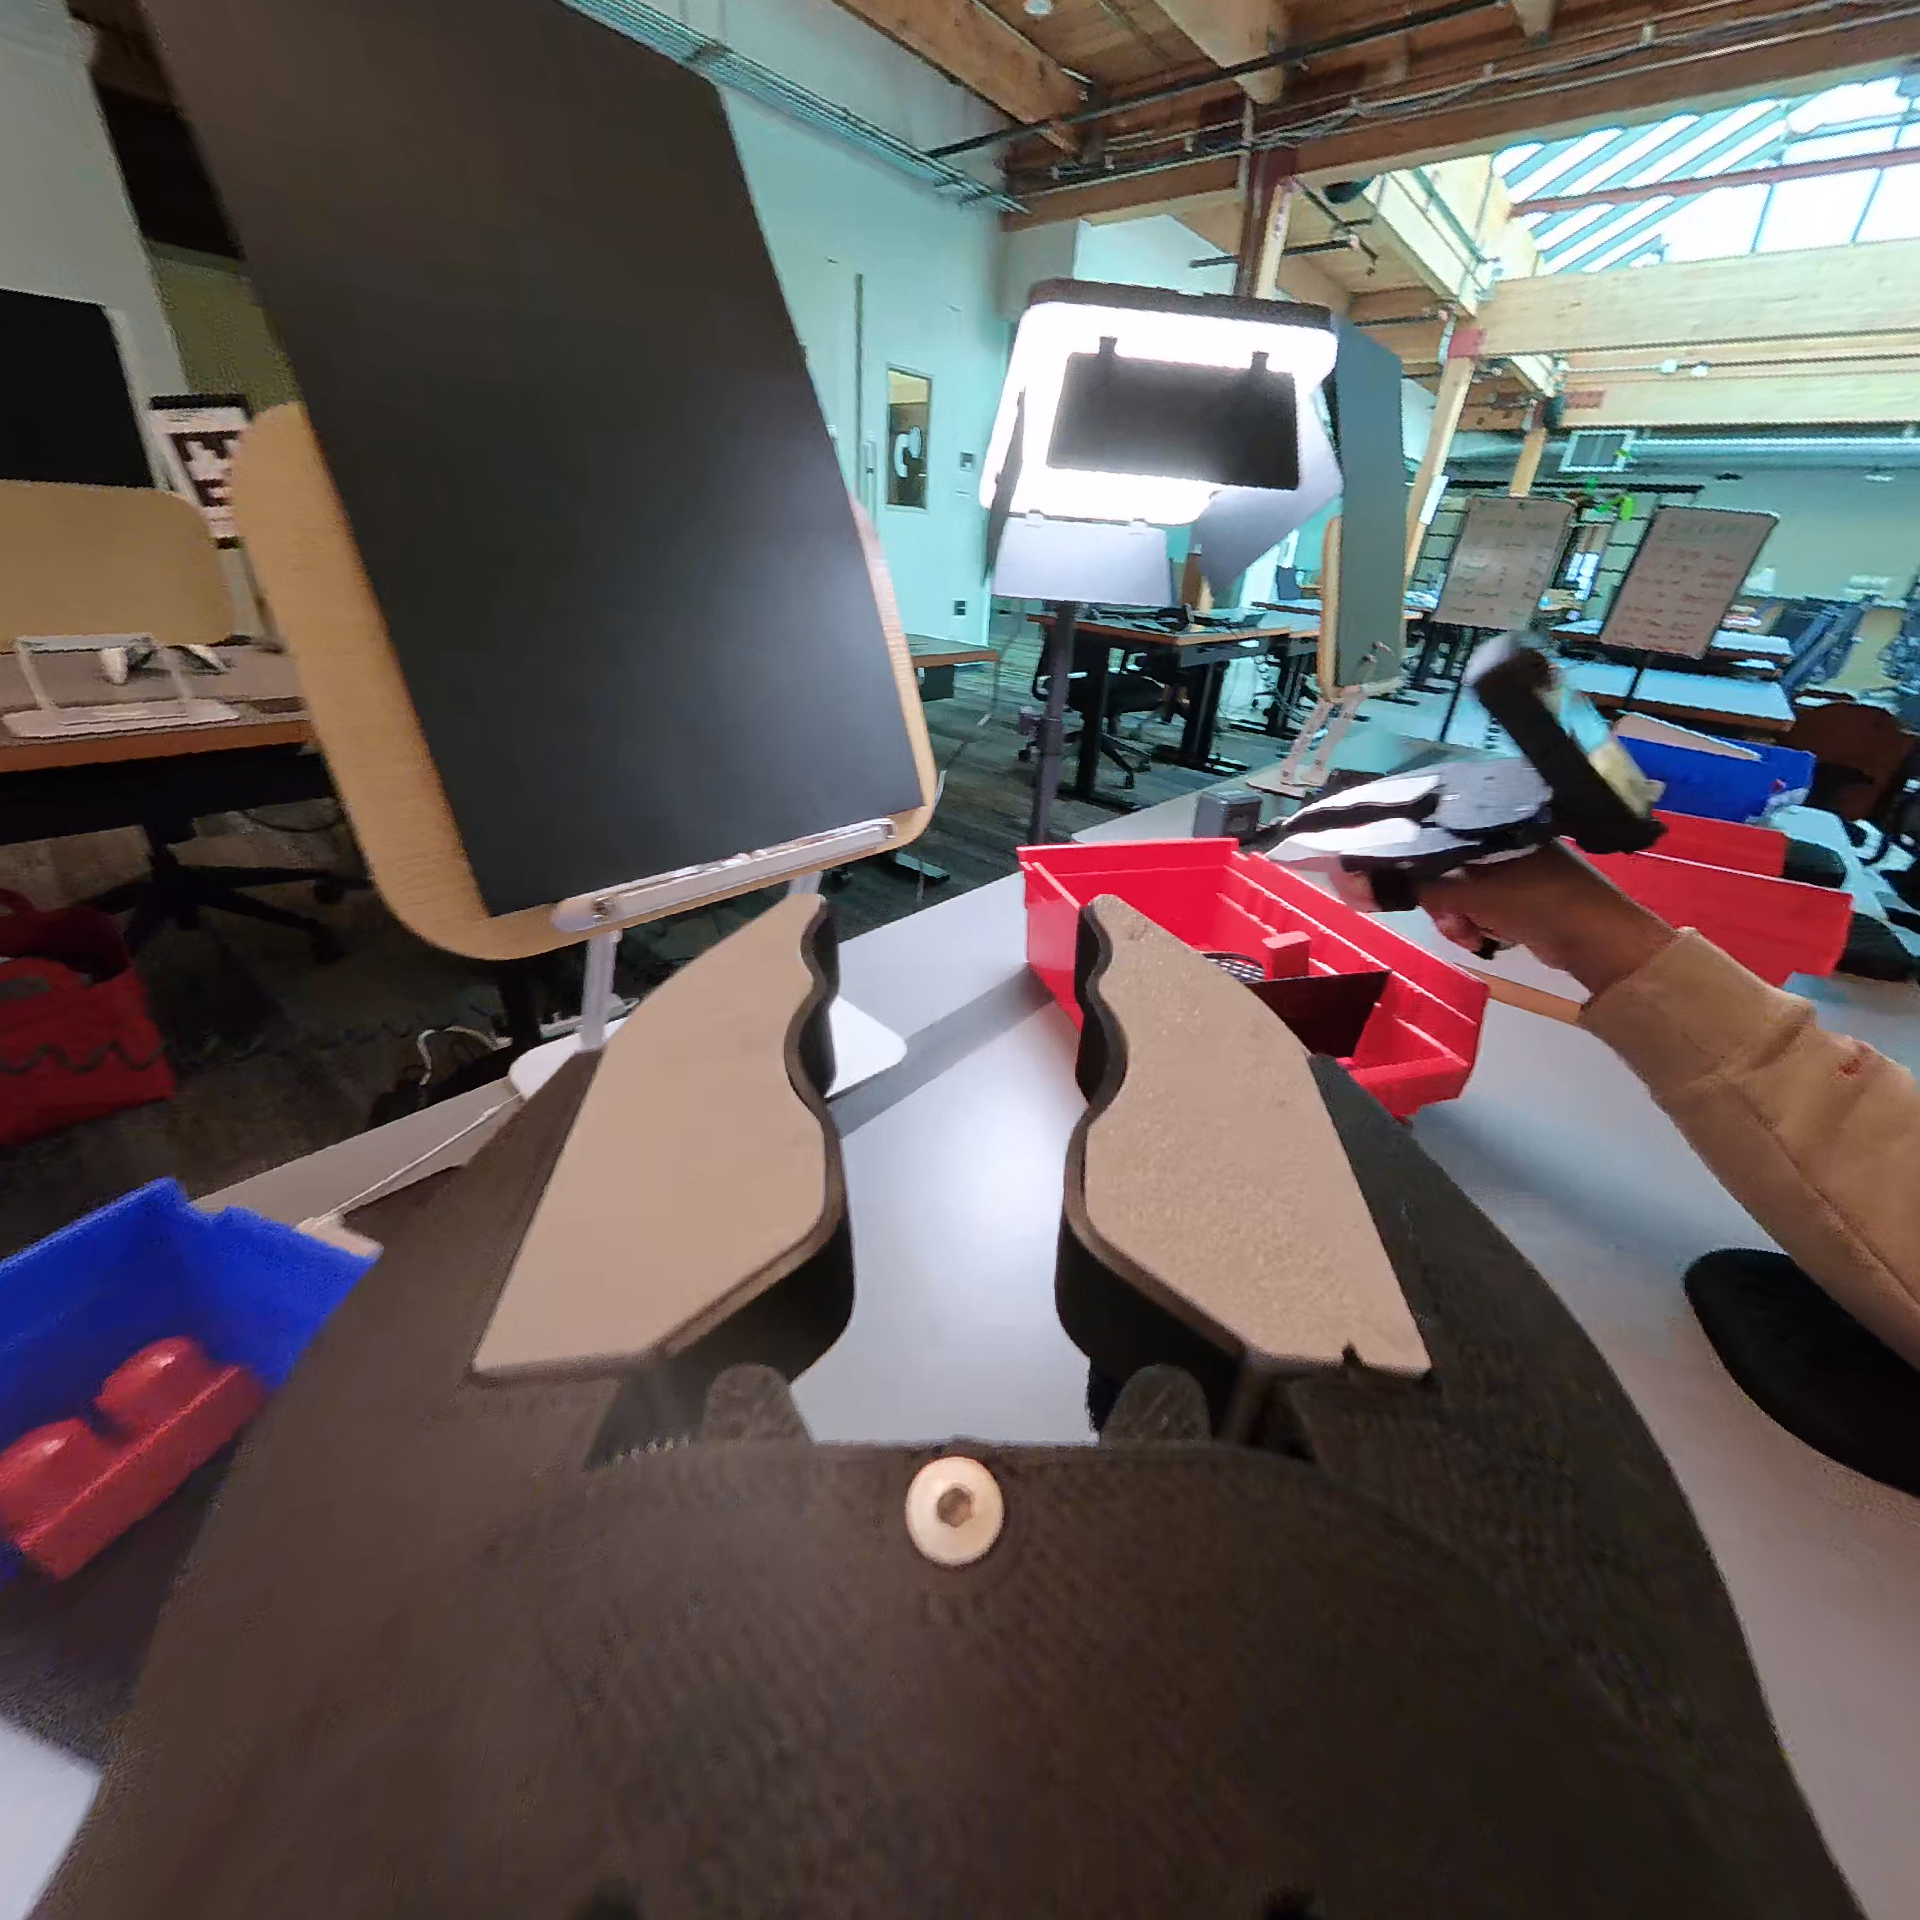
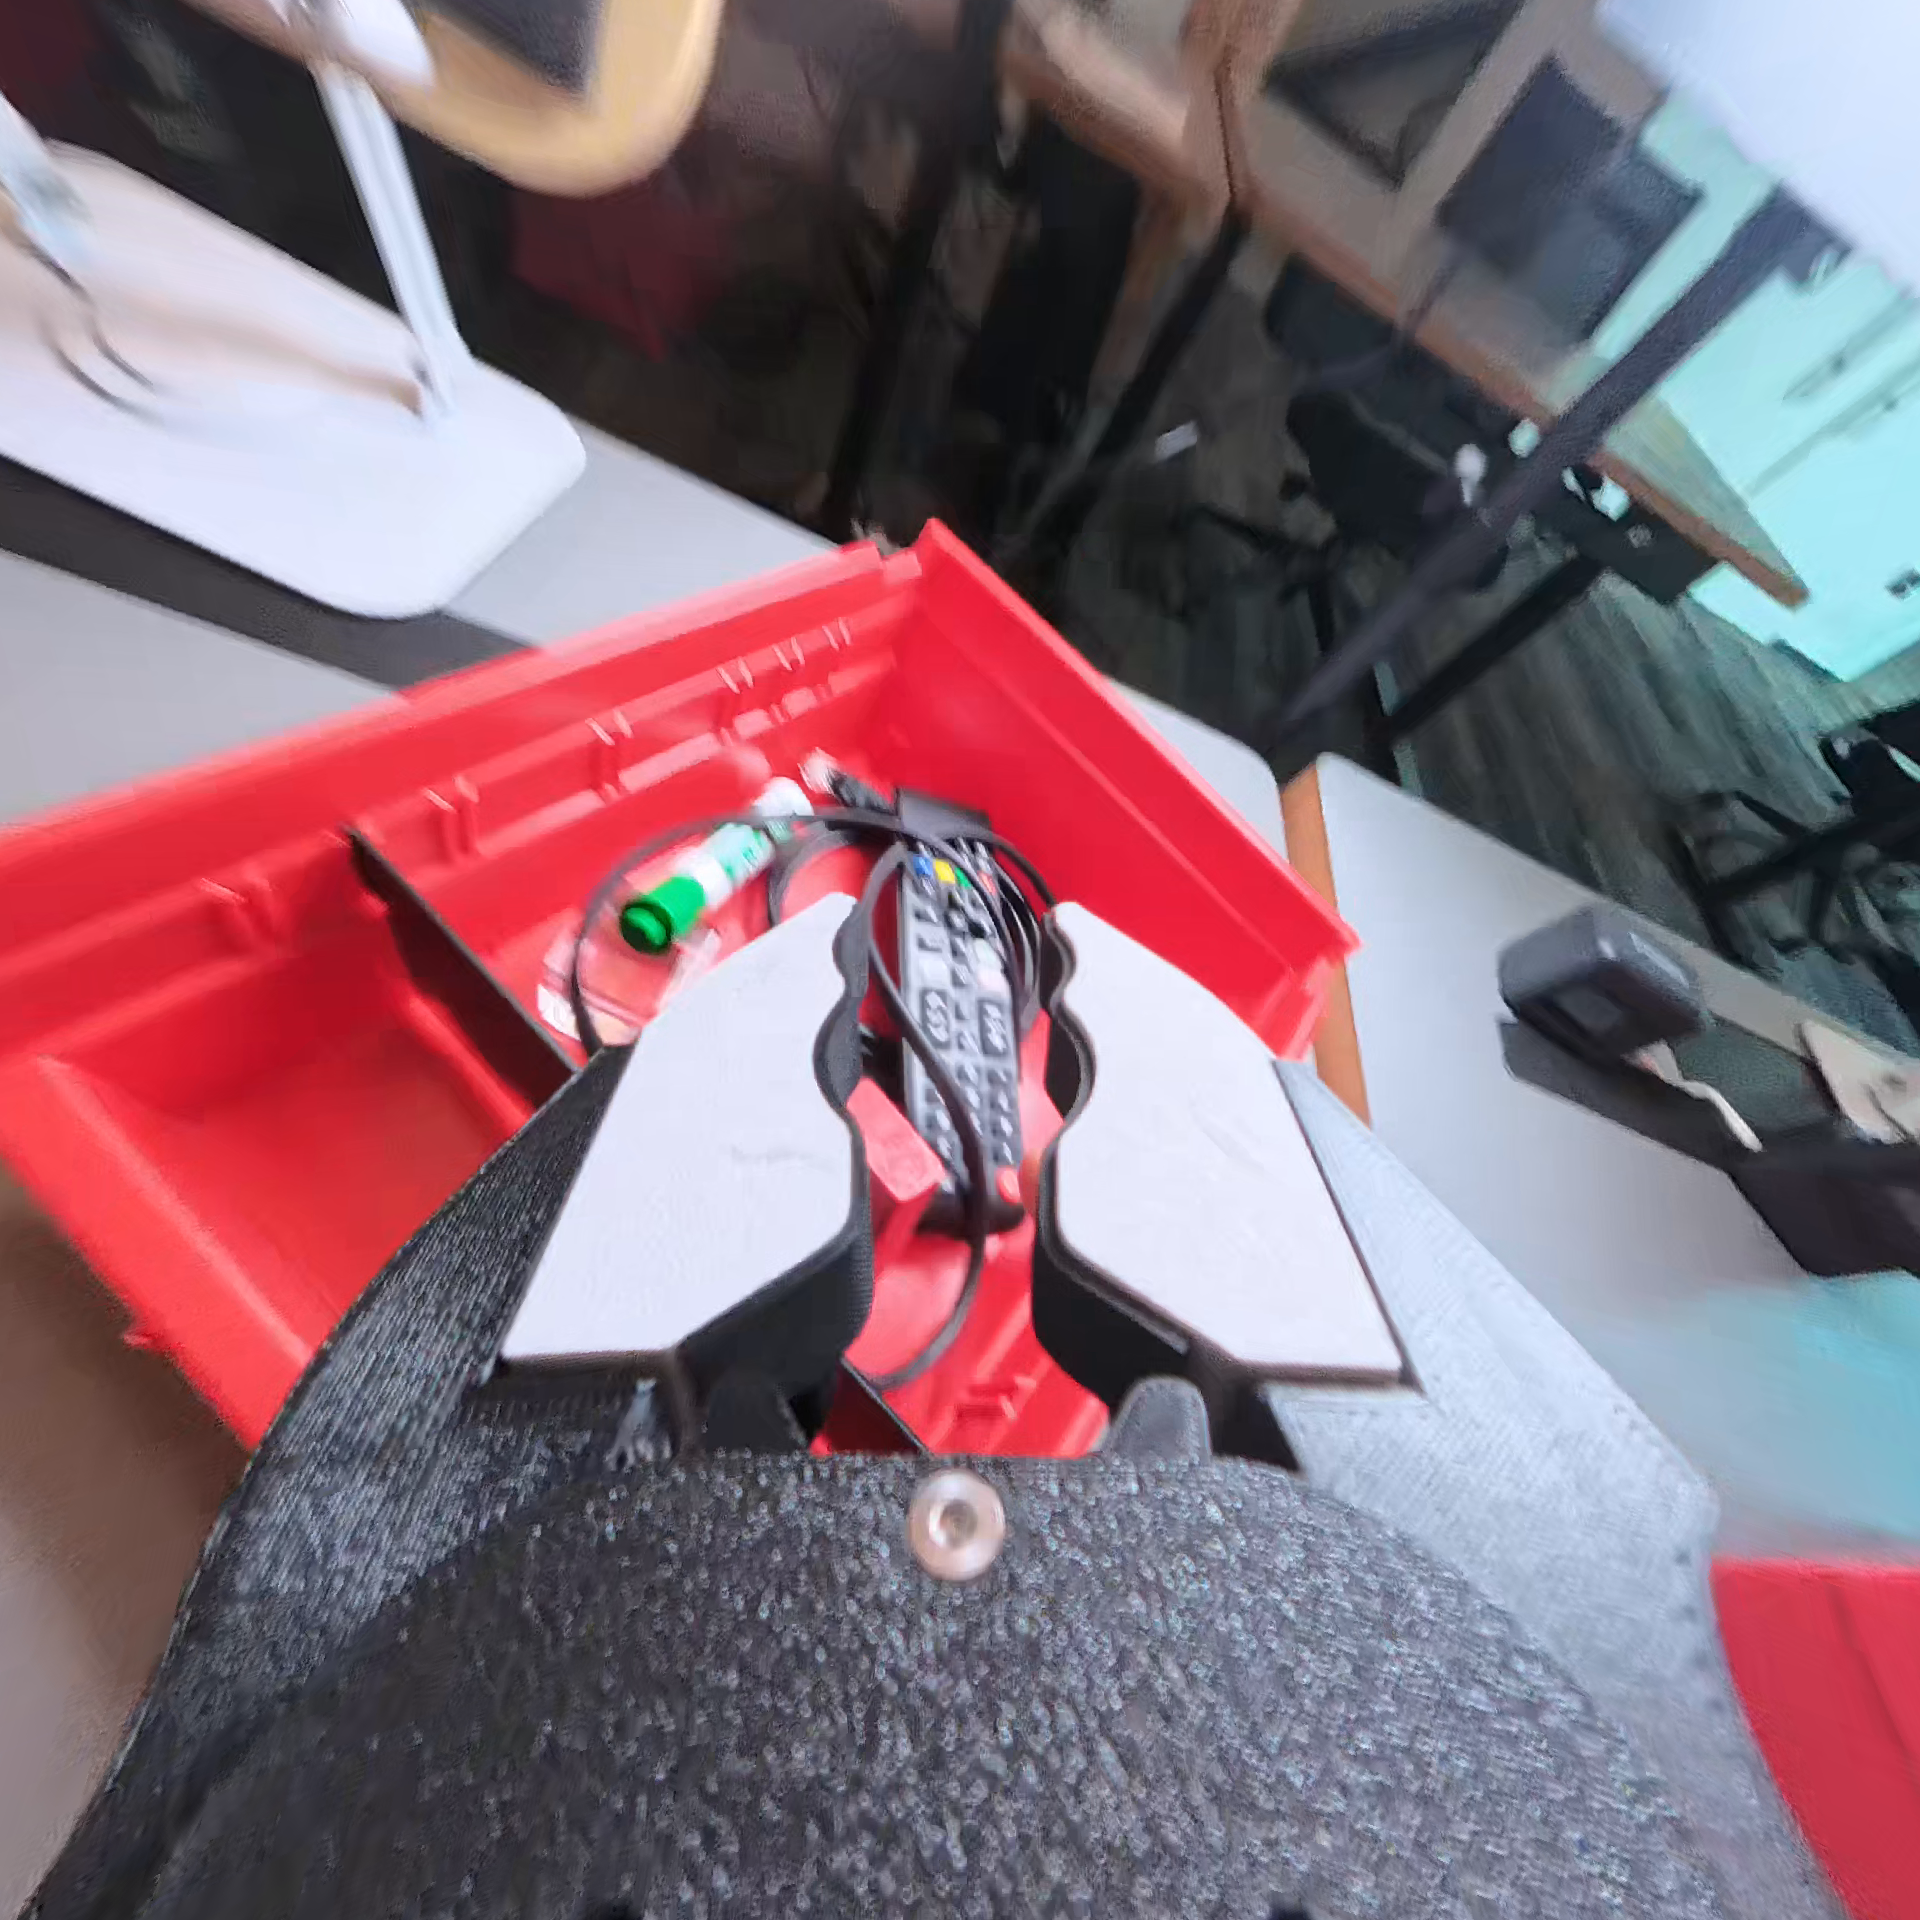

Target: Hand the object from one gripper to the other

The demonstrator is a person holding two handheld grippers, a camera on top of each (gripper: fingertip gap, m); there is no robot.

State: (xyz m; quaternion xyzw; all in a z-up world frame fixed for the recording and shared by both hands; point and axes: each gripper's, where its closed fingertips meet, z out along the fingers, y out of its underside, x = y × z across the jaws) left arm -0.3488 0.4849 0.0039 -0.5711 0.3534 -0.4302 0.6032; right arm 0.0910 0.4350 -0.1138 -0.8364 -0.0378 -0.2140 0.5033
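While the left gripper [image 1: 951, 997] hovers above the grey bench [image 1: 1558, 1195] with its fingers spread apart and nothing between them, a blue bin [image 1: 135, 1278] sits at the far left edge of the left wrist view, a red block [image 1: 114, 1455] lying in it. Behind the left gripper stands a dark board on a white stand [image 1: 561, 436]. To the right of that lies the red bin [image 2: 1091, 727], split by black dividers. In its compartment, seen from the right wrist view, rest a green-capped tube [image 2: 707, 873], a tangle of thin black cable [image 2: 935, 1039] and a black remote [image 2: 956, 1029], the likely object to hand over, though that cannot be told for certain. The right gripper [image 2: 951, 956] is poised over this compartment, fingers wide on either side of the remote and not clamped on it. Farther right in the left wrist view, a hand in a beige sleeve [image 1: 1538, 914] holds that gripper above the bin.
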